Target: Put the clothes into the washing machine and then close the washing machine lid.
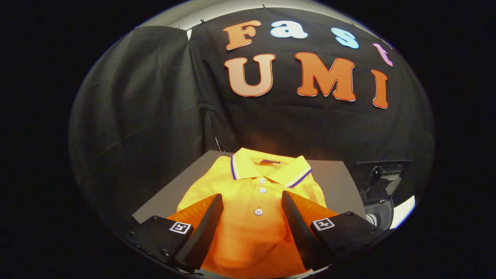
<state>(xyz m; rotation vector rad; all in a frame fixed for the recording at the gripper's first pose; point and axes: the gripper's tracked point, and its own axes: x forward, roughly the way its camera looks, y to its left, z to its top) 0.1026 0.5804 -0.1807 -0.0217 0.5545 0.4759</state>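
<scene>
A folded yellow-orange polo shirt [255,193] lies on a grey table [337,182], its collar with white and purple trim toward the far side and its button placket running toward me. My gripper [252,199] hovers over the shirt's front, open, its two black fingers [211,219] spread wide on either side of the placket. Nothing is pressed between them. I cannot tell whether the tips touch the cloth. Just past the table's right edge stands part of a dark machine [381,182] with a raised black piece on top.
Black cloth walls close the booth behind and to the left of the table. A pale patch of floor [403,211] shows beside the machine.
</scene>
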